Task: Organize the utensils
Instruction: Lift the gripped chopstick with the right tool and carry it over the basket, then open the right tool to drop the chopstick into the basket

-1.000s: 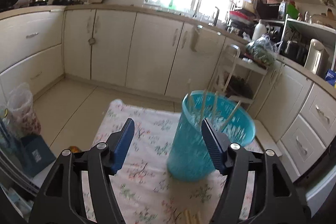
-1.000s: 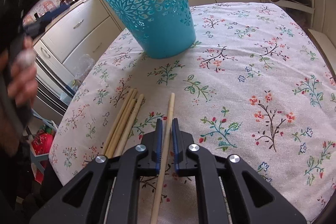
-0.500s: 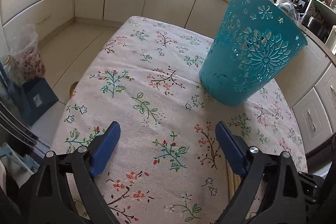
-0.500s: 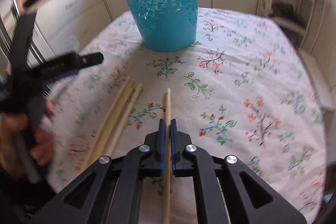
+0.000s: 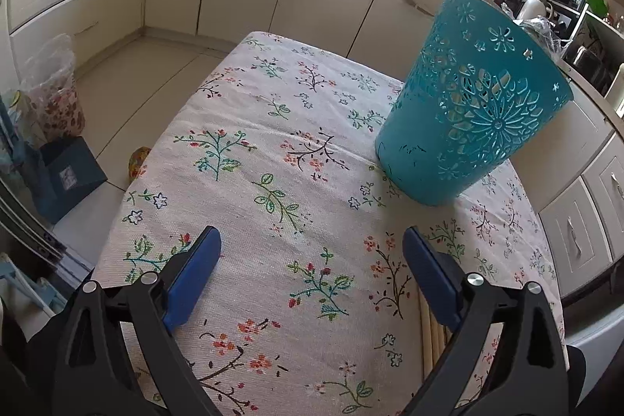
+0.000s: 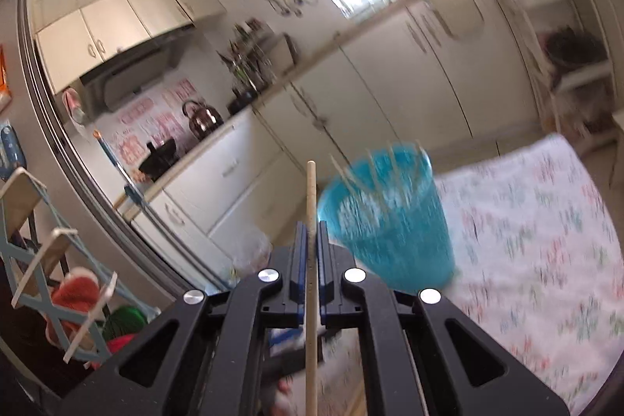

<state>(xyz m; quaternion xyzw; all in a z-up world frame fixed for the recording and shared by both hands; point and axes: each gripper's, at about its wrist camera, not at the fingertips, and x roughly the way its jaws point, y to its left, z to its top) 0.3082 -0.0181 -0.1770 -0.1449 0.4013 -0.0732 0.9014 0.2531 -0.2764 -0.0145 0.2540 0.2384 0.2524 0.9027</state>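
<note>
Hovering low over the floral tablecloth (image 5: 273,151), the left gripper (image 5: 312,260) has its jaws spread wide with only cloth between them. Several wooden chopsticks (image 5: 431,338) lie on the cloth, partly hidden behind its right finger. Farther right stands the teal perforated basket (image 5: 475,115), upright. The right gripper (image 6: 311,240) is clenched on a single chopstick (image 6: 311,193), raised clear of the table beside the blurred basket, from which more sticks protrude.
</note>
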